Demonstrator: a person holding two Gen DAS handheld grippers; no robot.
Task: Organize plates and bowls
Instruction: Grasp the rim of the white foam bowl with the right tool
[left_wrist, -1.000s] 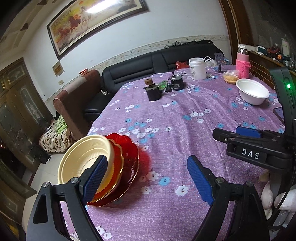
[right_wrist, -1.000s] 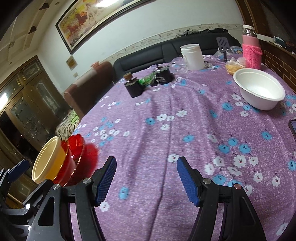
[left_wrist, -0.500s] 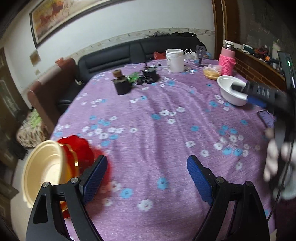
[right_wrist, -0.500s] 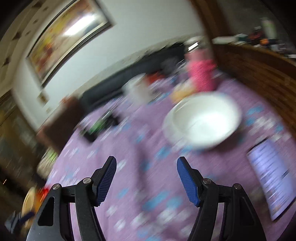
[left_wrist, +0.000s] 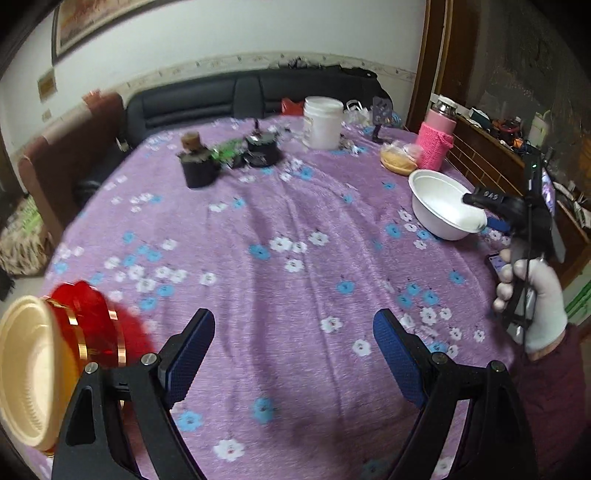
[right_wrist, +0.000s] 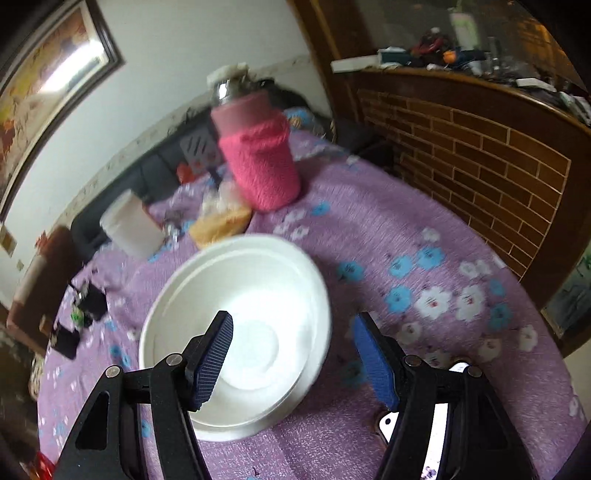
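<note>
A white bowl (right_wrist: 240, 317) sits on the purple flowered tablecloth at the table's right side; it also shows in the left wrist view (left_wrist: 439, 206). My right gripper (right_wrist: 291, 354) is open and straddles the bowl's near right rim, left finger over the inside, right finger outside. It also shows in the left wrist view (left_wrist: 487, 212). My left gripper (left_wrist: 291, 354) is open and empty above the cloth. A cream bowl (left_wrist: 26, 373) lies stacked on red gold-rimmed plates (left_wrist: 88, 328) at the table's left edge.
A pink-sleeved flask (right_wrist: 258, 155), a bagged snack (right_wrist: 221, 221) and a white jar (right_wrist: 129, 229) stand behind the white bowl. A phone (right_wrist: 432, 424) lies under my right gripper. Dark pots (left_wrist: 199, 166) sit at the far middle. A brick-pattern sideboard (right_wrist: 480, 155) borders the table's right.
My right gripper has swung right and closed in on the white bowl, now straddling its rim. My left gripper has pulled back from the stack, which now sits further left in its view.
</note>
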